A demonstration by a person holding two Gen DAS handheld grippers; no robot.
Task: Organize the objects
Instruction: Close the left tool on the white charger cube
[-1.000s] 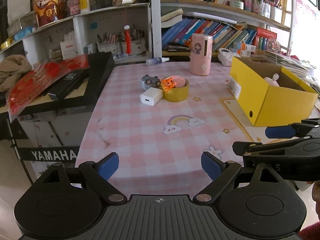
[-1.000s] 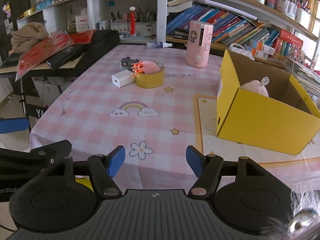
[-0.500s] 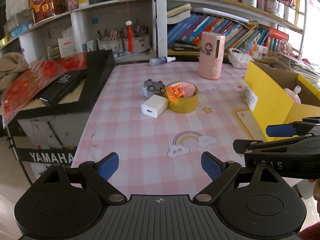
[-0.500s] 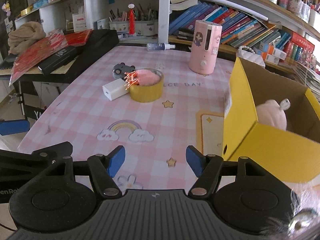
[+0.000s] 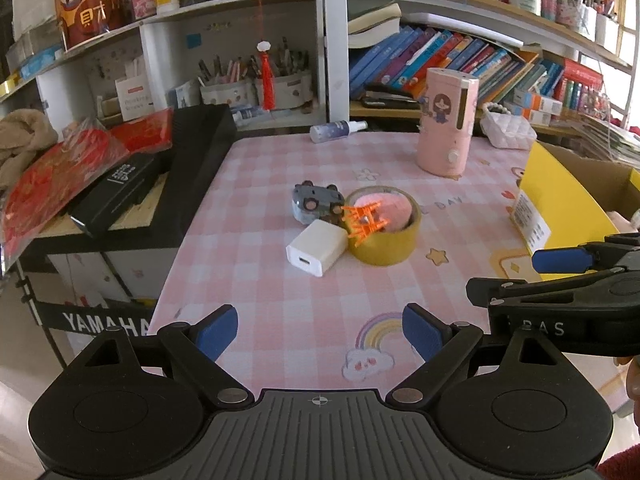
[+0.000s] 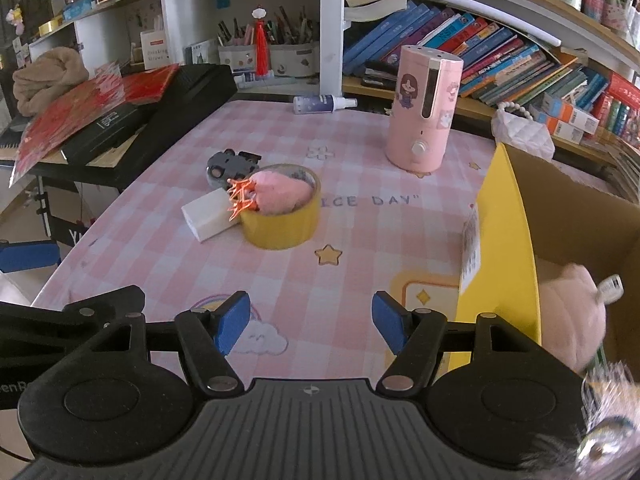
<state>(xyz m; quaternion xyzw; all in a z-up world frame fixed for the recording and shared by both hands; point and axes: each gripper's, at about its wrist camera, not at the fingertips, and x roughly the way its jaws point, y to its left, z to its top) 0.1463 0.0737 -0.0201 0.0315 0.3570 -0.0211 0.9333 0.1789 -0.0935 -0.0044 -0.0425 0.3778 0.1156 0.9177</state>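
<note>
While both claws, left claw (image 5: pixel 320 330) and right claw (image 6: pixel 311 322), are held wide and empty, the white plastic charger block (image 5: pixel 316 247) is best approached squarely, clear of the yellow tape roll (image 5: pixel 384 230).

Two low wrist views side by side facing the shelves, sharing the pink checked table (image 5: pixel 256 216) (image 6: pixel 352 208).

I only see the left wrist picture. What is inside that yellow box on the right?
Observer: The right wrist view looks into the yellow box: a pink plush toy lies inside.
Operator: Is the other gripper holding anything?
Observer: No. The right gripper is open, with nothing between its fingers.
Operator: Anything on the plush?
Observer: A white tag sticks out of it.
</note>
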